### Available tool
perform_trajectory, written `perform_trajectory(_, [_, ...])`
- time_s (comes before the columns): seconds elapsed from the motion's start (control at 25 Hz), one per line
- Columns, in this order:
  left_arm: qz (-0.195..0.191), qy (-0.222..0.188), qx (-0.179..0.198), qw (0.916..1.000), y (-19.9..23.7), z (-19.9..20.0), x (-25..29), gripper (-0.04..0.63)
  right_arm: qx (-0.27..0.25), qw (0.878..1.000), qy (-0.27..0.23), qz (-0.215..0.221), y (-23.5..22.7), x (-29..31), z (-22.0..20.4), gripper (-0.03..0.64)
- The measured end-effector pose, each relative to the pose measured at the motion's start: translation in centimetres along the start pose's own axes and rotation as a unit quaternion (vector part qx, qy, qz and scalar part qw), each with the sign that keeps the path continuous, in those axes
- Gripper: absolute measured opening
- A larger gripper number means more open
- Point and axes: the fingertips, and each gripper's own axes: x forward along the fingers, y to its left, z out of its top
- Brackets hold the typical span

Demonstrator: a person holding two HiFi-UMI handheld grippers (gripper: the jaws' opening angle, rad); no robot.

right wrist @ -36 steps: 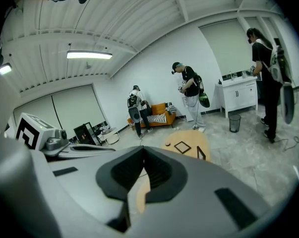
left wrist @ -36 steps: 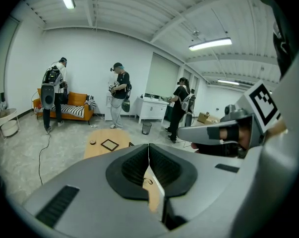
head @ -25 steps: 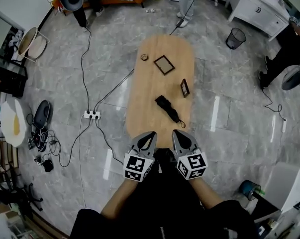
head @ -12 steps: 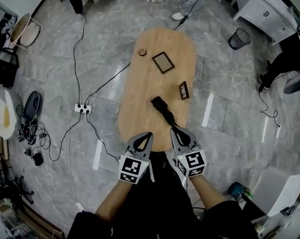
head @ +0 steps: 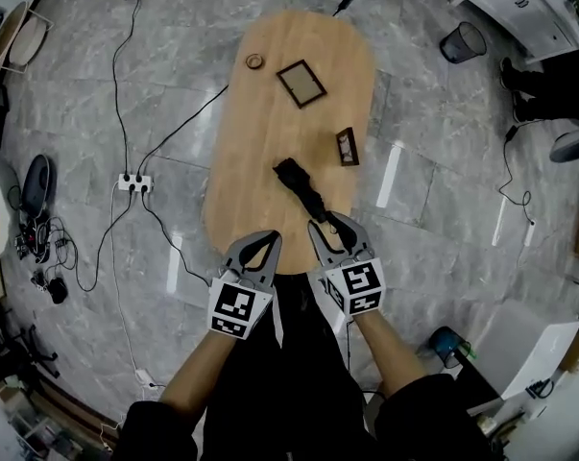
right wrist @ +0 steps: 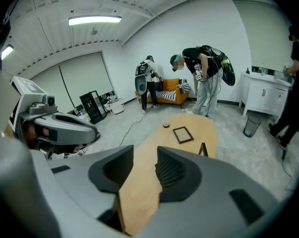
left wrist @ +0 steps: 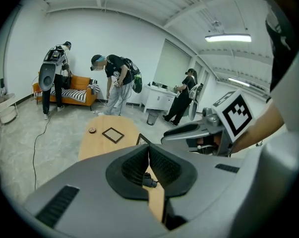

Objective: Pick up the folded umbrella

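The folded black umbrella (head: 299, 188) lies slantwise on the near half of the oval wooden table (head: 241, 161). My right gripper (head: 329, 225) hovers at the table's near end, just short of the umbrella's near tip. Its jaws have just been opening and stand apart (right wrist: 144, 155), with only tabletop visible between them. My left gripper (head: 260, 240) is beside it to the left, over the table's near edge, pads together and holding nothing (left wrist: 149, 148). The right gripper view does not show the umbrella.
Further along the table lie a flat dark picture frame (head: 301, 83), a small standing frame (head: 346, 146) and a small round object (head: 255, 61). A power strip (head: 128, 179) with cables lies on the floor at left. A mesh bin (head: 462, 41) stands far right. Several people stand at the room's far end.
Both grippers have sunk and moved forward to the table's near end. The right gripper's jaws, together before, now stand apart. The umbrella has not moved on the table.
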Motion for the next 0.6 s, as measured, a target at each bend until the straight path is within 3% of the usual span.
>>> perform_trajectory(0.32, [0.001,0.019,-0.021,0.9996,1.0,-2.2,0.1,0.015,-0.015,1.000,-0.010,-0.003,-0.7,2.9,-1.8,0.238])
perform_trajectory(0.52, [-0.005,0.030,-0.037,0.9989,1.0,-3.8,1.3,0.015,-0.055,0.998,0.011,-0.024,-1.7,4.9,-3.5,0.324])
perform_trajectory(0.6, [0.002,0.030,-0.043,0.9986,1.4,-4.4,1.3,0.015,-0.064,0.997,0.030,-0.019,-1.6,6.0,-4.6,0.330])
